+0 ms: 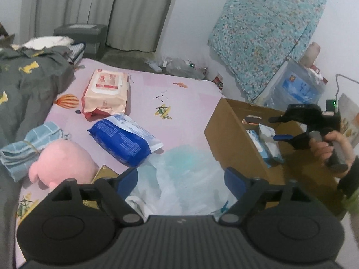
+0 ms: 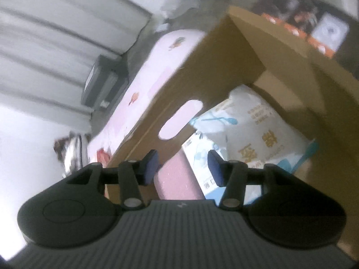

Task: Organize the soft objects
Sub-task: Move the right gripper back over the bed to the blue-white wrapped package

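Soft packs already sit in the cardboard box (image 1: 226,134) at the right; a thin plastic bag (image 1: 179,174) lies on the pink sheet (image 1: 179,98) between the spread fingers of the left gripper (image 1: 182,179), unpinched. Its slippery film may slide out of a shallow pinch. The right gripper (image 2: 182,168) hangs part-open and empty over the box and could snag the box wall.

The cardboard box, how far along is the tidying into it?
Done: white-and-blue packs sit in the cardboard box. In hand: nothing; the left gripper is open over a translucent plastic bag, the right gripper open over the box. Left on the bed: blue pack, pink wipes pack, pink plush, blue towel.
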